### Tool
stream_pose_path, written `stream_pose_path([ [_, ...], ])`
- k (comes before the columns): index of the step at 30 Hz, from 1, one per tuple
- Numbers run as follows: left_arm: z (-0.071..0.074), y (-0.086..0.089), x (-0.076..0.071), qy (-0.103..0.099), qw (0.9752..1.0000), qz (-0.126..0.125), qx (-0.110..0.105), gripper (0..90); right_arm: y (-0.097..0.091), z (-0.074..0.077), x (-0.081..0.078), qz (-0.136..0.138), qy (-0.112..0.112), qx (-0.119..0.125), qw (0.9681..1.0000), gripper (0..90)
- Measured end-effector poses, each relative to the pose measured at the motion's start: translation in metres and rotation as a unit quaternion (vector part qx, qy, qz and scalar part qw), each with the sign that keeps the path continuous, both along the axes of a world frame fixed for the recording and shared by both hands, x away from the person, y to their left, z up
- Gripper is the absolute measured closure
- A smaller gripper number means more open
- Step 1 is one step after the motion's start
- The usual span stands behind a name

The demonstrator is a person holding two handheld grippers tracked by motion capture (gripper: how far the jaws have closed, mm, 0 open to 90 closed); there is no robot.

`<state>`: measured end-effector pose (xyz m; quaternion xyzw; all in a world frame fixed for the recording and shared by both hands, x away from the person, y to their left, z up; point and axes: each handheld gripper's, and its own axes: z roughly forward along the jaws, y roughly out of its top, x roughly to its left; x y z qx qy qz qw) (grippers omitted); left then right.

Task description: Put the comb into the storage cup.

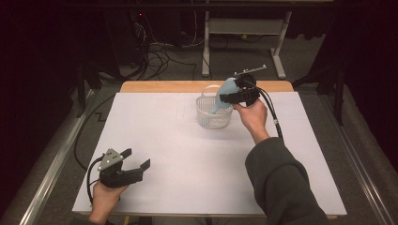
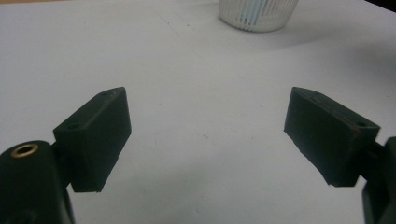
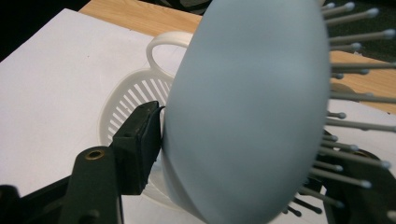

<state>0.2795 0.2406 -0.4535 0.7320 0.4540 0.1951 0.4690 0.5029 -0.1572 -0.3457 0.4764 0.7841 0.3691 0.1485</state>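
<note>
A light blue hairbrush (image 1: 227, 90) stands tilted over a white slotted basket (image 1: 213, 119) at the back middle of the table, its handle end down inside the basket. My right gripper (image 1: 233, 97) is at the brush head. In the right gripper view the brush (image 3: 247, 93) fills the space between the jaws: its smooth back lies at the left pad, its bristles point toward the right jaw, and the jaws stand apart around it. The basket (image 3: 133, 95) is behind it. My left gripper (image 1: 137, 158) rests near the front left, open and empty (image 2: 208, 95).
A white sheet (image 1: 164, 136) covers the table, with a wooden edge (image 1: 164, 86) at the back. The basket (image 2: 258, 14) stands far ahead of the left gripper. Cables and table legs lie on the floor beyond the table.
</note>
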Motion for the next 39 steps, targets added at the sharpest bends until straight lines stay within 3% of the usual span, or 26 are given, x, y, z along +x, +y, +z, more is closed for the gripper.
stream_pose_path([
  [4, 0.000, -0.001, 0.001, -0.001, 1.0000, -0.002, 0.005, 14.1, -0.004, 0.000, 0.001, 0.002, 0.008, -0.003, 1.0000, 36.2],
  [9, 0.002, 0.000, 0.002, -0.006, 1.0000, -0.001, 0.006, 14.1, -0.011, -0.007, -0.002, -0.008, 0.008, 0.024, 0.9996, 36.9],
  [14, 0.002, 0.000, 0.003, -0.006, 1.0000, -0.001, 0.006, 14.1, -0.017, -0.011, -0.003, -0.015, 0.013, 0.032, 0.9993, 35.6],
  [27, 0.001, 0.001, 0.003, -0.004, 1.0000, 0.001, 0.005, 14.1, -0.029, -0.016, -0.003, -0.015, 0.026, 0.028, 0.9992, 31.8],
  [39, 0.001, 0.000, 0.002, -0.005, 0.9999, 0.001, 0.014, 14.1, -0.034, -0.014, -0.007, -0.009, 0.012, 0.018, 0.9997, 31.4],
])
